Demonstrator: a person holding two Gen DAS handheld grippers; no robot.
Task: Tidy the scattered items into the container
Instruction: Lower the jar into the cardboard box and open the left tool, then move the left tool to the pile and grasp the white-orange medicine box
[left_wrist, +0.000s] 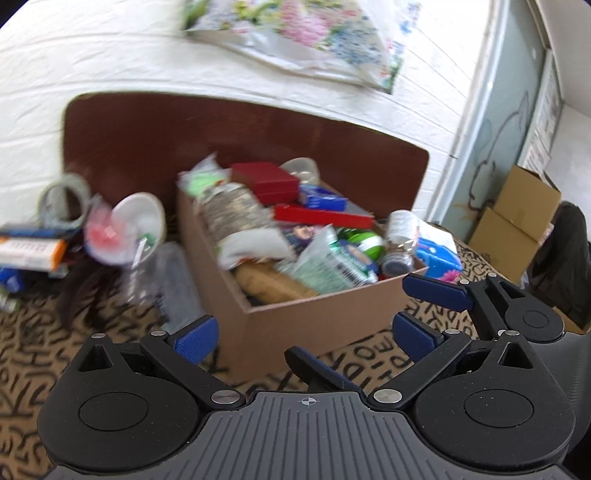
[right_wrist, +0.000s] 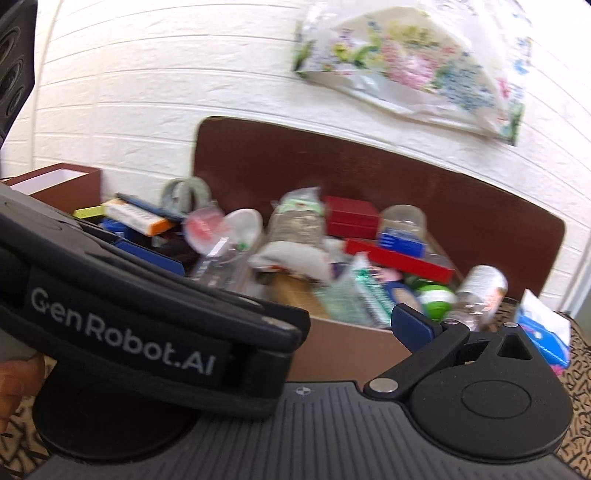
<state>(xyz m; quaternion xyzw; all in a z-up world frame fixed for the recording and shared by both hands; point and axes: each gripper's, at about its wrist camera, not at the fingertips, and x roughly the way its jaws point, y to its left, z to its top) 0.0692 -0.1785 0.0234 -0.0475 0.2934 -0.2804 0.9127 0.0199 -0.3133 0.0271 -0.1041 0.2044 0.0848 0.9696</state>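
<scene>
A brown cardboard box (left_wrist: 314, 314) stands on the patterned cloth, heaped with items: red boxes (left_wrist: 273, 181), a blue pack (left_wrist: 321, 197), a green-white ball (left_wrist: 365, 243), a small bottle (left_wrist: 400, 236). My left gripper (left_wrist: 306, 332) is open and empty just in front of the box. The right gripper (left_wrist: 373, 325) shows at the right of the left wrist view, open, close beside it. In the right wrist view the box (right_wrist: 347, 347) lies ahead; my right gripper's right fingertip (right_wrist: 412, 326) shows, the left one is hidden behind the left gripper's body (right_wrist: 147, 317).
Loose items lie left of the box: a tape roll (left_wrist: 64, 201), a white bowl (left_wrist: 140, 221), flat boxes (left_wrist: 33, 247), a clear bottle (left_wrist: 166, 284). A blue tissue pack (left_wrist: 439, 258) lies right of the box. A brown board (left_wrist: 184, 136) leans on the white wall. Cardboard cartons (left_wrist: 517, 218) stand far right.
</scene>
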